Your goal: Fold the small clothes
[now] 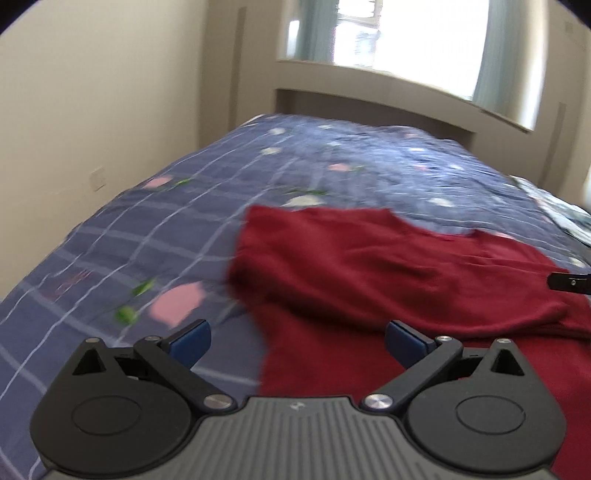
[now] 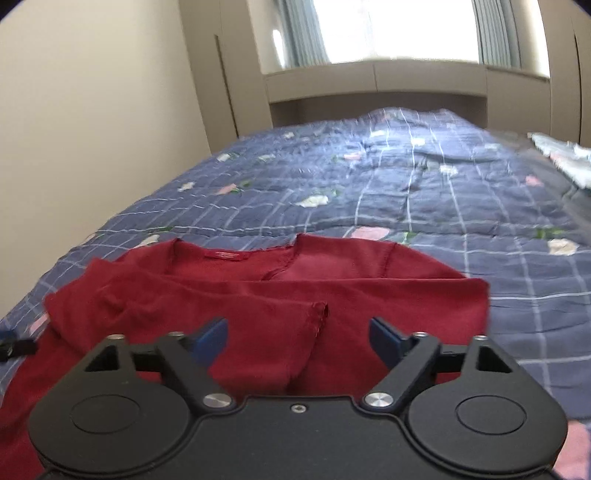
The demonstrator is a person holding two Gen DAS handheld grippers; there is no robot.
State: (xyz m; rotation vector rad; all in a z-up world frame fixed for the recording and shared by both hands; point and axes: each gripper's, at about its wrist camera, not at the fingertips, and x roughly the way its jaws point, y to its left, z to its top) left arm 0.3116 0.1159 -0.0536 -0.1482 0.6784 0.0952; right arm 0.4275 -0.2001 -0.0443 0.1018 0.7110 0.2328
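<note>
Lying on the blue checked bedspread [image 2: 424,206], the red garment [image 2: 258,291] sits at the near end of the bed, directly ahead of both tools and partly beneath them. The fold appears begun but not finished: a sleeve or side panel [image 2: 236,325] is laid across the body, while the neckline with its label [image 2: 228,254] remains exposed at the far edge and the outline is uneven, with creases across the upper layer. By my judgement at least one more fold and some smoothing remain. The left gripper [image 1: 297,341] stands wide, its blue pads [image 1: 192,341] well apart, nothing between them; it hovers at the garment's left border, half over bedspread. The right gripper [image 2: 298,336] is likewise spread wide and empty, positioned over the folded panel's hem. The right wrist view alone shows the collar, the label and the hemmed end of the laid-over panel; it also catches a pale patterned cloth [image 2: 565,162] at the bed's far right edge. The left wrist view alone shows the garment's left margin against the bedspread, where the cloth is blurred, and a wall socket [image 1: 98,178]; a dark tip of the other tool [image 1: 567,282] enters at its right edge. Both views show the window [image 2: 399,29].
</note>
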